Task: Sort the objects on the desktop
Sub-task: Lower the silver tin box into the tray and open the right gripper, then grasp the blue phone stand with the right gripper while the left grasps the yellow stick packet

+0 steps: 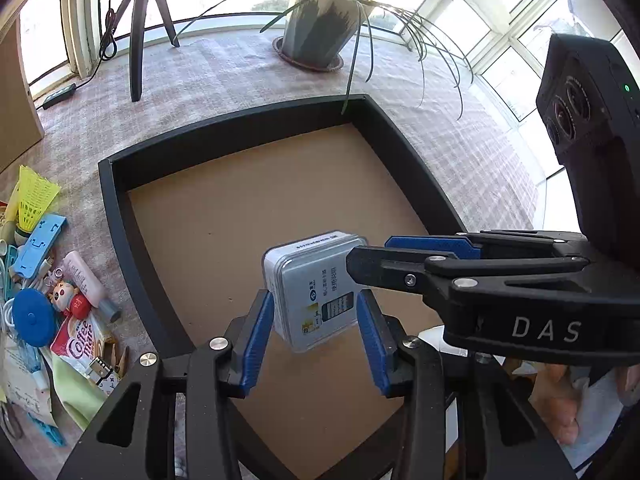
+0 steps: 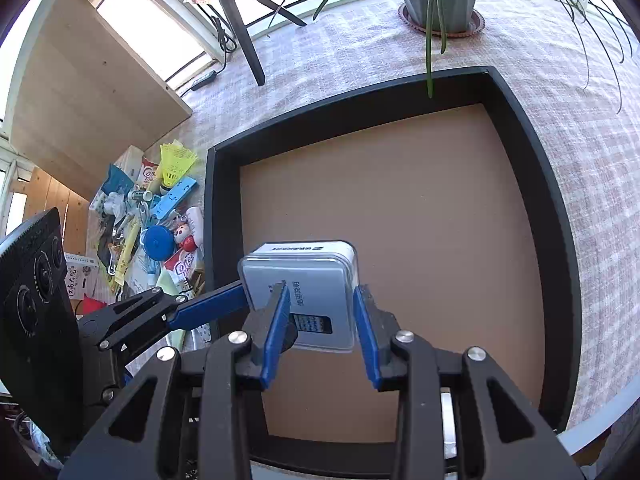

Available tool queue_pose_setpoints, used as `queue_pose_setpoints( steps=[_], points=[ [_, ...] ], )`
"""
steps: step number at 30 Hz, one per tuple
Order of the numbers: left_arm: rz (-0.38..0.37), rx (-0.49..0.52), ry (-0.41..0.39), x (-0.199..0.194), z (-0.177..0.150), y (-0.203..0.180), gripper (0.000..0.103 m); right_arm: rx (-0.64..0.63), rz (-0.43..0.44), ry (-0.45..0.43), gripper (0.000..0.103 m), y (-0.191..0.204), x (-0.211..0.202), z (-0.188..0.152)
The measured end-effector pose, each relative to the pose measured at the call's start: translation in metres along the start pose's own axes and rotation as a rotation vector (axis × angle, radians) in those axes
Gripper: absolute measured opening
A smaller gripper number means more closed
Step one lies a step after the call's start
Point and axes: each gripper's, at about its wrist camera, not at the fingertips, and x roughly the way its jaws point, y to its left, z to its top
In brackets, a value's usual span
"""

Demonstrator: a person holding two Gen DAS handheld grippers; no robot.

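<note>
- Grey box (image 1: pixel 312 292): held above the black tray (image 1: pixel 120 216), inside its rim.
- Left gripper (image 1: pixel 315 318): fingers pinch the box's sides.
- Right gripper (image 2: pixel 322 312): fingers spread, straddling the box's edge; contact unclear.
- Clutter pile (image 1: pixel 48 300): on desk, left of tray.

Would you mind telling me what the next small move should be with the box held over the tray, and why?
Probably lower the box straight down onto the floor of the black tray. It hangs tilted above that floor, gripped between the left gripper fingers, with the right gripper at its edge, so setting it down seems the natural step before letting go.
</note>
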Motion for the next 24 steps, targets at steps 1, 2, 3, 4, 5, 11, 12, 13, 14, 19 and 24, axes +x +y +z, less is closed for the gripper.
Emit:
queue_pose_setpoints(
  steps=[1, 2, 3, 4, 5, 11, 12, 13, 14, 19, 24],
  points=[
    [0.004, -0.007, -0.008, -0.003, 0.000, 0.004, 0.041, 0.003, -0.003, -0.006, 0.037, 0.001, -0.001, 0.001],
    [0.008, -0.013, -0.013, -0.006, 0.002, 0.009, 0.041, 0.004, 0.001, -0.010, 0.038, 0.002, -0.001, 0.003],
    [0.015, -0.023, -0.018, -0.010, 0.003, 0.014, 0.041, 0.003, 0.007, -0.009, 0.039, 0.005, 0.000, 0.006],
    [0.020, -0.035, -0.022, -0.014, 0.005, 0.021, 0.041, 0.001, 0.012, -0.008, 0.039, 0.009, 0.001, 0.008],
    [0.024, -0.045, -0.029, -0.019, 0.006, 0.027, 0.041, -0.003, 0.018, -0.005, 0.041, 0.014, 0.002, 0.011],
    [0.085, -0.125, -0.060, -0.048, -0.002, 0.078, 0.041, -0.070, 0.047, 0.012, 0.044, 0.062, 0.021, 0.029],
    [0.099, -0.144, -0.064, -0.053, -0.005, 0.089, 0.041, -0.084, 0.050, 0.017, 0.044, 0.071, 0.025, 0.033],
    [0.112, -0.164, -0.070, -0.058, -0.008, 0.100, 0.041, -0.102, 0.057, 0.025, 0.044, 0.081, 0.031, 0.038],
    [0.126, -0.183, -0.074, -0.062, -0.011, 0.112, 0.041, -0.118, 0.064, 0.034, 0.044, 0.091, 0.037, 0.042],
    [0.176, -0.290, -0.099, -0.084, -0.028, 0.174, 0.041, -0.152, 0.101, 0.093, 0.044, 0.139, 0.070, 0.062],
    [0.238, -0.366, -0.114, -0.100, -0.041, 0.229, 0.041, -0.142, 0.089, 0.135, 0.044, 0.179, 0.112, 0.082]
  ],
)
